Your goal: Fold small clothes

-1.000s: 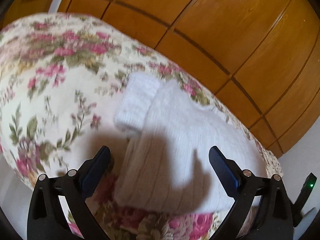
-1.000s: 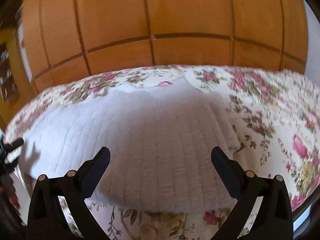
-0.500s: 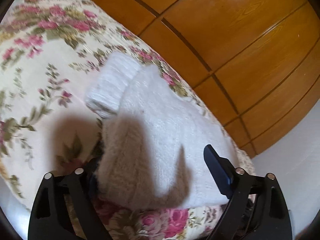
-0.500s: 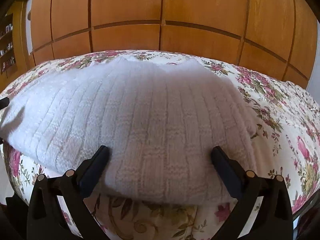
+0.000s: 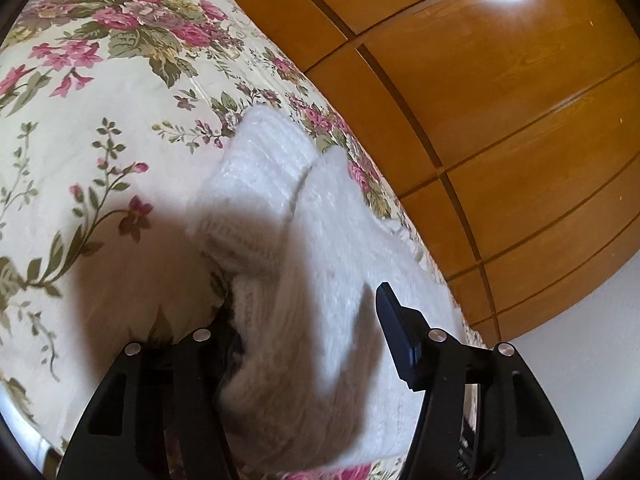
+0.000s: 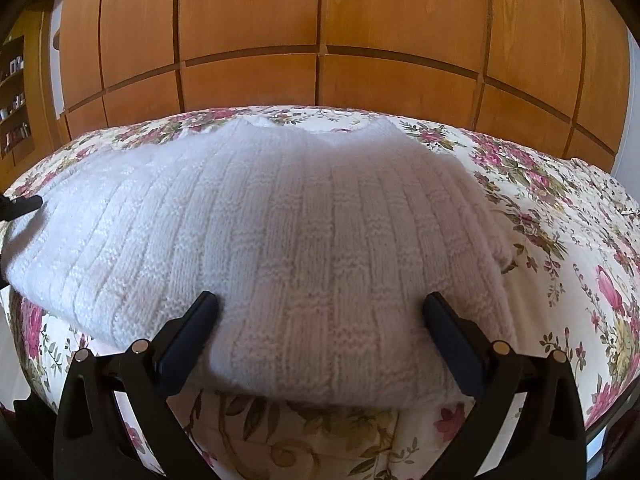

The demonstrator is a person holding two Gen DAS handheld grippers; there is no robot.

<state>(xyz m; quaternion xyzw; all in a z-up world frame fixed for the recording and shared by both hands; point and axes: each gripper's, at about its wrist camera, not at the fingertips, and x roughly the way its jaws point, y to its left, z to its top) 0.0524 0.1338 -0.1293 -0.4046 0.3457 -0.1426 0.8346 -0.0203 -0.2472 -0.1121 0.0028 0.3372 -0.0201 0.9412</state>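
Fingers of the left gripper [image 5: 308,340] are closing around the near corner of a white knitted sweater [image 5: 320,280]. The right-hand finger [image 5: 396,332] stands clear at about four o'clock in the left wrist view, with a sliver of air between its pad and the wool. The other finger is hidden behind the bunched hem at about seven o'clock, so whether that pad presses on the knit cannot be told. The wool sits between the two.

Over on the other side, the right gripper [image 6: 320,336] has its fingers [image 6: 188,332] spread wide apart at the sweater's [image 6: 304,232] lower hem. They rest at about seven and five o'clock in the right wrist view, each tip touching or just over the ribbed knit. Nothing is pinched there.

The sweater lies flat on a bedspread [image 6: 560,216] printed with pink roses and green leaves. In the right wrist view its body fills the middle, with the neckline at twelve o'clock. A dark tip, apparently the other gripper, pokes in at nine o'clock beside the sweater's left edge. In the left wrist view a sleeve [image 5: 260,184] lies folded over toward eleven o'clock, its cuff end resting on the bedspread [image 5: 100,120].

Beyond the bed, from twelve to three o'clock, stands a wall of glossy wooden wardrobe doors [image 5: 500,100].
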